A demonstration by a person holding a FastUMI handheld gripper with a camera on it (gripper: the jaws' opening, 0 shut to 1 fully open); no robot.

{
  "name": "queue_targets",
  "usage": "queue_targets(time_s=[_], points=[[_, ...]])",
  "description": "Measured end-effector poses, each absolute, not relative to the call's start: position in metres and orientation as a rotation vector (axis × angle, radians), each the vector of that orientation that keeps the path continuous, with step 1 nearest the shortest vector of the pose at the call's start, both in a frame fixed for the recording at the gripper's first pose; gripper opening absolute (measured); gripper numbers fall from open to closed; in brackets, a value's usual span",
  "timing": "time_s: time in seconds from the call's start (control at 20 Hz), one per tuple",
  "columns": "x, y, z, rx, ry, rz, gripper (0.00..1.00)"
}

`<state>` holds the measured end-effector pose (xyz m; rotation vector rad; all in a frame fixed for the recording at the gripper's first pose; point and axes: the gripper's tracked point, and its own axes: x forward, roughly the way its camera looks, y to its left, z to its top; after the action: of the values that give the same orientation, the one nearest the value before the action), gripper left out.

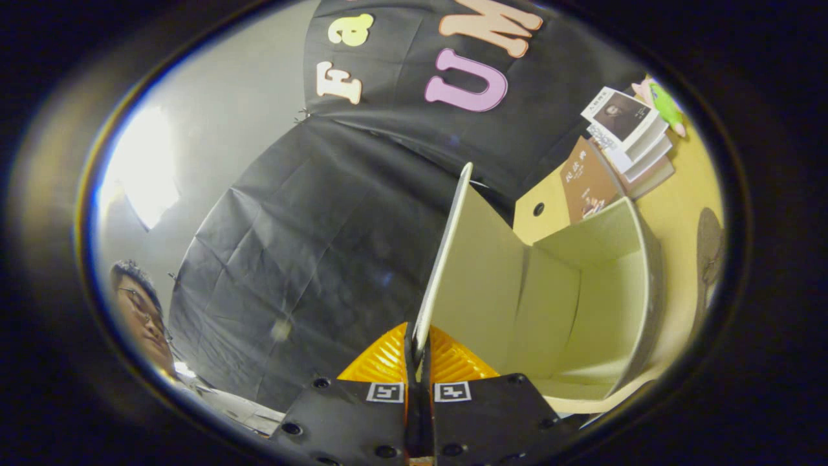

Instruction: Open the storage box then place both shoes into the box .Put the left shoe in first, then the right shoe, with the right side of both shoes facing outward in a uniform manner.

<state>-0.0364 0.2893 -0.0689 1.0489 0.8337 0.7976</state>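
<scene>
Gripper view: gripper [419, 346] pinches the lid [446, 252] edge of the storage box [601, 291]; lid rises straight ahead, box cavity opening ahead-right. Judgement: keep the pinch firm, swing smoothly until fully open.

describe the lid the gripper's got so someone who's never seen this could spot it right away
Start at the open cream storage box on the yellow table, below the stack of books. Its lid is the thin pale panel standing edge-on at the box's near side, pinched between the fingers of the gripper. Nothing else is that flat and upright.
</scene>
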Motion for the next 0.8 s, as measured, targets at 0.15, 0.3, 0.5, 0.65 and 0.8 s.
queue_targets(time_s=[0.15,0.3,0.5,0.65,0.8], points=[[-0.032,0.323,-0.068,1.02,0.826,0.81,0.03],[-0.035,0.358,-0.08,0.966,0.851,0.839,0.03],[-0.037,0.395,-0.084,0.96,0.858,0.862,0.03],[-0.04,0.418,-0.089,0.933,0.871,0.876,0.04],[-0.044,0.446,-0.098,0.86,0.887,0.911,0.08]])
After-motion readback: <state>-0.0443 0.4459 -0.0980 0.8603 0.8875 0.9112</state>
